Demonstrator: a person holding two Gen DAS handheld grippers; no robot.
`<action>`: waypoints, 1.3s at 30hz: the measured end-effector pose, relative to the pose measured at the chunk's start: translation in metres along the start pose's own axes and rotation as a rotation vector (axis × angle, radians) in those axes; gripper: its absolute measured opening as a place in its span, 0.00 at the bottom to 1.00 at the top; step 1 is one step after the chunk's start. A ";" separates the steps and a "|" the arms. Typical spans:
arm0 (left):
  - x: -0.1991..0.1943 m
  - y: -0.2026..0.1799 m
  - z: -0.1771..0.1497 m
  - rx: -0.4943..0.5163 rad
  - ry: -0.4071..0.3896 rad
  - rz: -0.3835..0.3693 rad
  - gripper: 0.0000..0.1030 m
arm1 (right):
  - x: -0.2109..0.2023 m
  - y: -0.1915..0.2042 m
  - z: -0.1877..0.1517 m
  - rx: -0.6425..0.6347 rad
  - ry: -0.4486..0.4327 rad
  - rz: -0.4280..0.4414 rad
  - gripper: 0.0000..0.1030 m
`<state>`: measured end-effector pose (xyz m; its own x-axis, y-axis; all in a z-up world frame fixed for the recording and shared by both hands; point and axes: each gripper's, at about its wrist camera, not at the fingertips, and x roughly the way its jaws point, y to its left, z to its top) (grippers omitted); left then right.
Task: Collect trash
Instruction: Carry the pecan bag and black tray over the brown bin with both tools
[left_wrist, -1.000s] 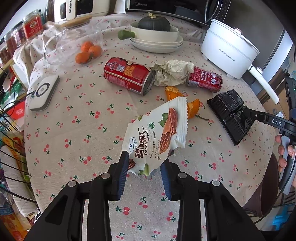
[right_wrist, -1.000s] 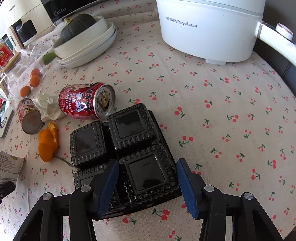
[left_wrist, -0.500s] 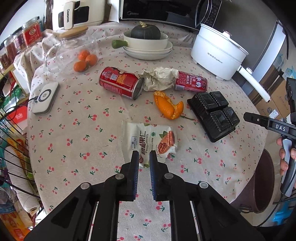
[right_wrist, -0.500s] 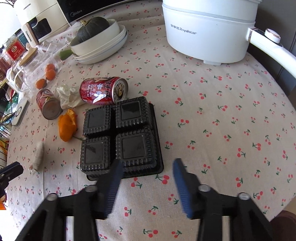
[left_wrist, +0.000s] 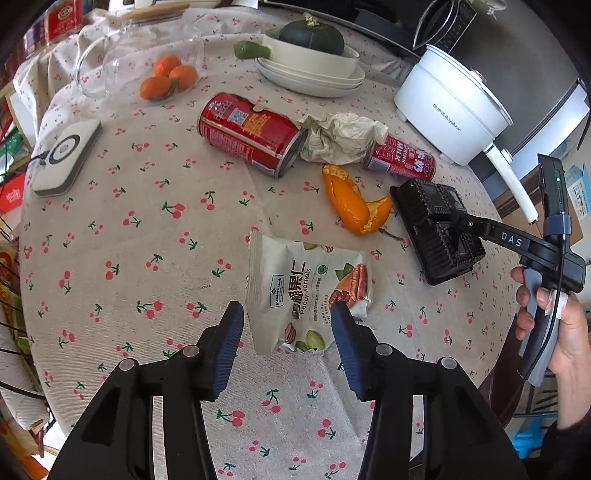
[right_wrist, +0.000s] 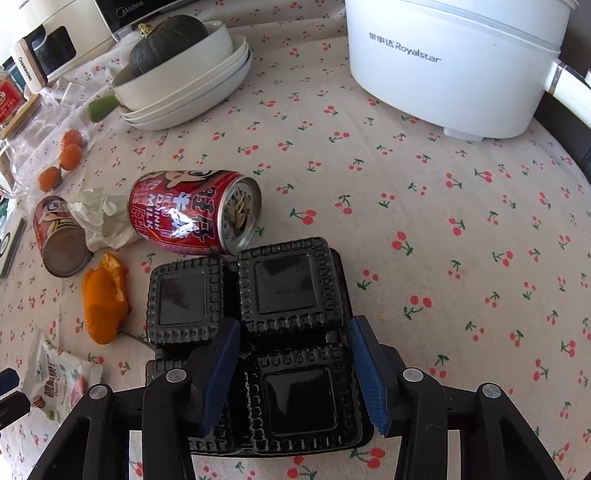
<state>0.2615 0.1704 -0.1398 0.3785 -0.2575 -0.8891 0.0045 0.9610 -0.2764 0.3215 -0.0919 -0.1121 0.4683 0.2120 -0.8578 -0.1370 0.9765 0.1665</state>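
Observation:
A white pecan snack bag (left_wrist: 308, 295) lies flat on the cherry-print tablecloth (left_wrist: 147, 236). My left gripper (left_wrist: 286, 341) is open, its fingers either side of the bag's near end. A black four-cell plastic tray (right_wrist: 255, 325) lies upside down near the table's right edge. My right gripper (right_wrist: 295, 363) is open, straddling the tray's near right cell. Two red cans (left_wrist: 251, 134) (left_wrist: 399, 162), a crumpled paper (left_wrist: 340, 136) and an orange peel (left_wrist: 352, 205) lie beyond the bag.
A white electric pot (right_wrist: 454, 62) stands at the back right. Stacked white dishes with a dark squash (left_wrist: 310, 55), a glass jar with tangerines (left_wrist: 155, 70) and a white device (left_wrist: 66, 155) stand at the back and left. The table edge is close in front.
My left gripper shut and pulled back as the bag dropped flat, then opened and came forward around the bag's near end. My right gripper drew back, then returned over the tray.

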 end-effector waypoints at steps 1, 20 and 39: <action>0.004 0.002 0.000 -0.011 0.008 -0.003 0.46 | 0.002 0.001 -0.001 -0.012 0.000 -0.004 0.50; -0.043 -0.031 -0.022 0.062 -0.104 0.042 0.12 | -0.100 -0.023 -0.045 -0.042 -0.078 -0.016 0.48; -0.079 -0.110 -0.088 0.170 -0.151 -0.031 0.12 | -0.178 -0.064 -0.140 0.017 -0.121 -0.075 0.48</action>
<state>0.1494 0.0766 -0.0711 0.5100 -0.2816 -0.8128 0.1696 0.9593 -0.2259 0.1252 -0.1974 -0.0382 0.5788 0.1404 -0.8033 -0.0830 0.9901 0.1132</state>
